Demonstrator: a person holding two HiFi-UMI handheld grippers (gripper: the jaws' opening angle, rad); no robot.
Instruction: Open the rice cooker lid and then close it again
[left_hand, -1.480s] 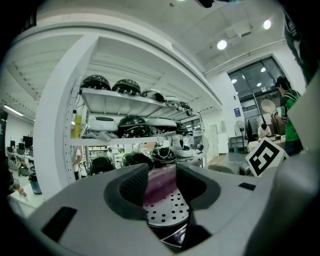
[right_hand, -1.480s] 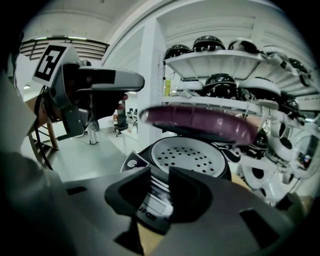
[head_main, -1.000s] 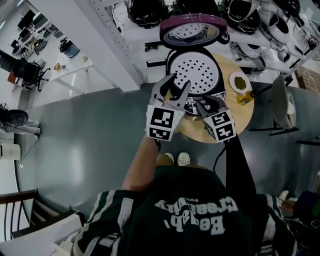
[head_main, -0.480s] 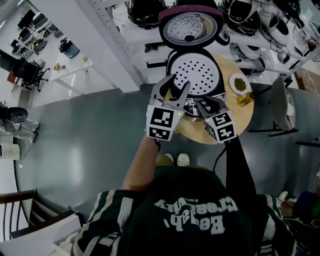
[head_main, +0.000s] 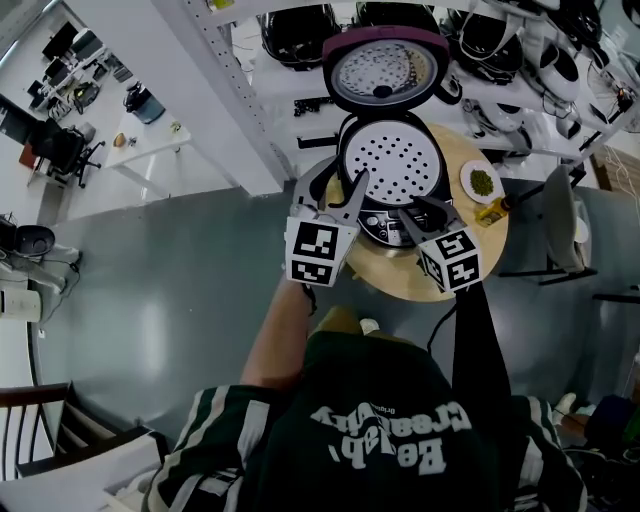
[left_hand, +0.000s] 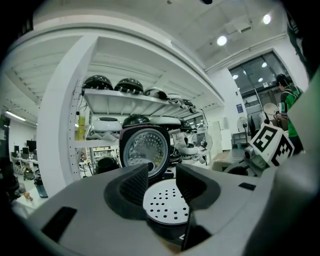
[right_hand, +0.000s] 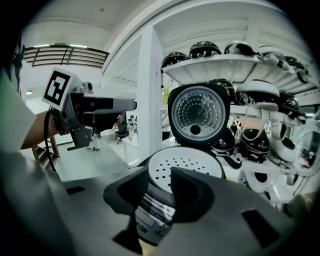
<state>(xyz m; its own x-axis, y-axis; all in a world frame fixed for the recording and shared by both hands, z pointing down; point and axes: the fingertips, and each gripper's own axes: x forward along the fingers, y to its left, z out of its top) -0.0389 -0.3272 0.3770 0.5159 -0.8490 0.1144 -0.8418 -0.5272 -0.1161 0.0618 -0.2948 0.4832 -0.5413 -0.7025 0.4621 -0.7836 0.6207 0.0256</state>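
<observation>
The person's dark green printed shirt (head_main: 385, 430) fills the foreground of the head view, with both arms reaching forward. The left hand-held gripper (head_main: 335, 190) is released, its jaws well apart and empty, and it hovers at the near left edge of the rice cooker (head_main: 385, 205). The right hand-held gripper (head_main: 425, 212) is just in front of the cooker's control panel; its jaws are opening and clasp nothing, and the panel shows through the gap beyond them. The cooker stands on a round wooden bench (head_main: 390, 278), near a small plate of something green (head_main: 481, 183) to its right. A white perforated tray (head_main: 392, 158) sits in the cooker's open mouth. Its lid (head_main: 385, 68) stands raised at the far side, the inner face turned toward the person. Behind it, white shelves (head_main: 300, 90) carry dark rounded appliances (head_main: 295, 25).
</observation>
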